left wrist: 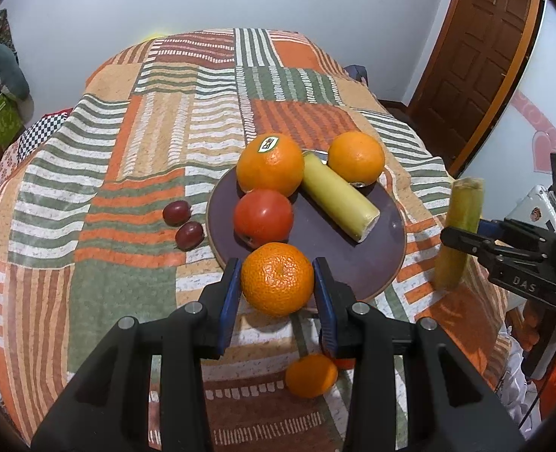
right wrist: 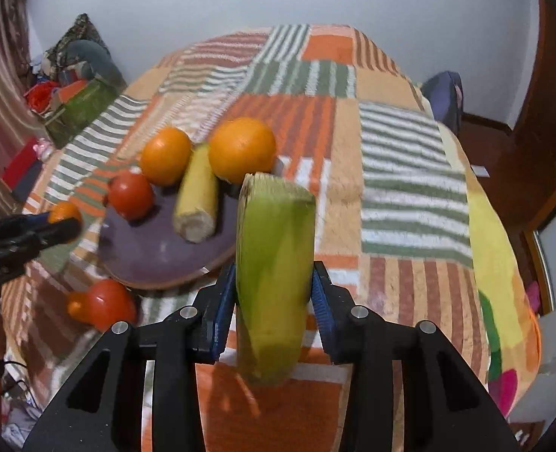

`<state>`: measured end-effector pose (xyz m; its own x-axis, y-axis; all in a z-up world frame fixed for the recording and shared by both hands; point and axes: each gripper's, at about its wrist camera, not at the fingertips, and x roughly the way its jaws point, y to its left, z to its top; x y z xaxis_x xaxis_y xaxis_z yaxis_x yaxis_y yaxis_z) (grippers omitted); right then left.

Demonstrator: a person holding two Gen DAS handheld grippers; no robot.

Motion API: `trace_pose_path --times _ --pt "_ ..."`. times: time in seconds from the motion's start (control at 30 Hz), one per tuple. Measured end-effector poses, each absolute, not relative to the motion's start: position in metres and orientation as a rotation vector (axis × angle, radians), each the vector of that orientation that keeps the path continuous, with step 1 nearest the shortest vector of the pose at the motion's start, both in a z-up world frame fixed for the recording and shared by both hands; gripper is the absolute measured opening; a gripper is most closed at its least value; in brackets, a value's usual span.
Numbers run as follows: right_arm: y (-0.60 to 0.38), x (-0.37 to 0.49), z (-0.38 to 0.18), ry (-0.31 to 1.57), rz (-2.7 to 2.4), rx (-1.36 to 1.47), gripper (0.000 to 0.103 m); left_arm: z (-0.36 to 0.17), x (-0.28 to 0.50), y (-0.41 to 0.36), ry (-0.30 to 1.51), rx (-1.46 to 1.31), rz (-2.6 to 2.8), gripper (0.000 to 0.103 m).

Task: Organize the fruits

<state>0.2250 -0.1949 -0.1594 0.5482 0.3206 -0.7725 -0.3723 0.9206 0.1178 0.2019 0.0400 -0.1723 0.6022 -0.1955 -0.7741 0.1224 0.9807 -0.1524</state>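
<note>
A dark round plate (left wrist: 375, 260) (right wrist: 157, 260) on the patchwork bedspread holds two oranges (left wrist: 270, 165) (left wrist: 357, 158), a tomato (left wrist: 263, 216) and a pale husked corn piece (left wrist: 338, 196) (right wrist: 198, 196). My left gripper (left wrist: 276, 280) is shut on a mandarin (left wrist: 278, 278) above the plate's near rim. My right gripper (right wrist: 274, 282) is shut on a green corn piece (right wrist: 274, 263), held upright to the right of the plate; it also shows in the left wrist view (left wrist: 460, 226). Another mandarin (left wrist: 311, 375) and a tomato (right wrist: 108, 303) lie on the bedspread in front of the plate.
Two red grapes (left wrist: 177, 213) (left wrist: 189, 235) lie on the bedspread left of the plate. The bed (left wrist: 146, 132) meets a white wall behind. A wooden door (left wrist: 473, 56) stands at the right. Clutter and boxes (right wrist: 74, 105) sit left of the bed.
</note>
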Motion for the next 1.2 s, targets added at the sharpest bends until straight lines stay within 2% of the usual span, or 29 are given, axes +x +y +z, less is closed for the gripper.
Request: trace_pose_path --times 0.57,1.2 --pt "-0.130 0.233 -0.149 0.865 0.587 -0.144 0.035 -0.178 0.219 0.034 0.922 -0.082 -0.212 0.038" --pt "-0.096 0.264 -0.174 0.935 0.619 -0.169 0.035 -0.204 0.242 0.047 0.997 -0.133 -0.224 0.037"
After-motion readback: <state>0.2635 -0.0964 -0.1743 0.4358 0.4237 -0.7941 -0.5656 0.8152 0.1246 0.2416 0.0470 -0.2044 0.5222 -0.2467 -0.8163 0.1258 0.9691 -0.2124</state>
